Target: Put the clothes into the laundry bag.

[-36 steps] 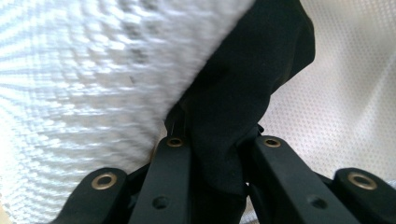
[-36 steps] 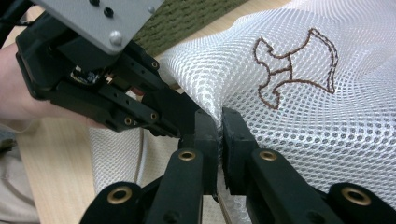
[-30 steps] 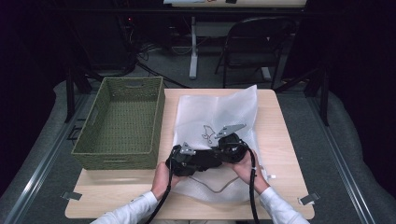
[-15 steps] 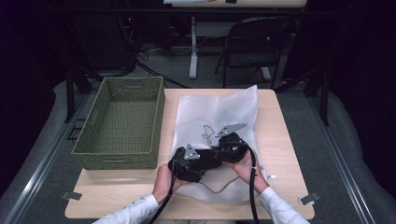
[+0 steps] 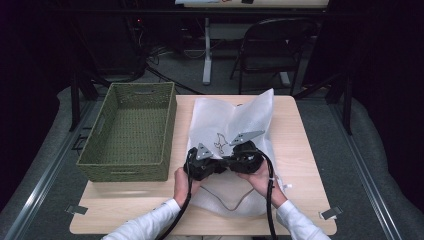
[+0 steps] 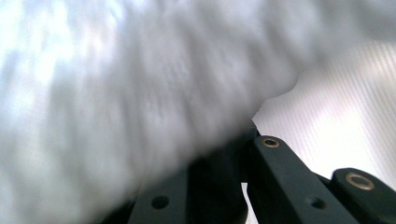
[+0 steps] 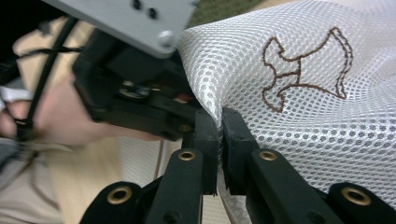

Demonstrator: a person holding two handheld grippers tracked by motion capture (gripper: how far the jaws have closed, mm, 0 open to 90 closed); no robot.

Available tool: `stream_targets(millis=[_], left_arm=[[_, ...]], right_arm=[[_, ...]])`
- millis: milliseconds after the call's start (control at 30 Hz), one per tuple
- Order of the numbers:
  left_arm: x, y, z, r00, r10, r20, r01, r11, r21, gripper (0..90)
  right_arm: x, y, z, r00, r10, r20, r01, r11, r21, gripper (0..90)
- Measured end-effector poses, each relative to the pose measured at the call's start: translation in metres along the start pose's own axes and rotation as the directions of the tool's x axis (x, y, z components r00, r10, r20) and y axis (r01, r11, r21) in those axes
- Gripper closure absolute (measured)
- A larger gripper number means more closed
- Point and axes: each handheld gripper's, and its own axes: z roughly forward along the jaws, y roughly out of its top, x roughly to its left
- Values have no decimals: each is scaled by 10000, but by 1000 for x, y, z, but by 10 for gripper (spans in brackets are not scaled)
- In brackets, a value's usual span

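My left tool [image 5: 216, 161] has just closed its jaws on the white mesh bag [image 5: 225, 125] beside my right tool [image 7: 219, 122] (already clamped on it); both now grip the bag lying on the surface [image 5: 295, 135]; lifting looks possible.

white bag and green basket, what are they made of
White bag: looks like soft synthetic mesh fabric, matte; a grid of tiny round holes shows, with a brown stitched outline figure. Green basket: seemingly woven fibre or cord, matte olive; a regular weave texture covers walls and floor.
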Motion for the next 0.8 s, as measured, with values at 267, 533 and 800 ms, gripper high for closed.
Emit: stream_targets(millis=[267, 533, 800], left_arm=[[5, -10, 11, 9999, -111, 127, 104, 9983, 567, 668], [4, -11, 5, 9992, -8, 402, -24, 9968, 793, 502], [0, -24, 0, 9994, 204, 291, -244, 9890, 1457, 576]], right_arm=[[-10, -7, 4, 9990, 101, 429, -117, 9992, 381, 867], [-10, -8, 5, 9963, -252, 820, 198, 9976, 656, 866], [-12, -8, 3, 9947, -251, 993, 187, 9977, 646, 864]])
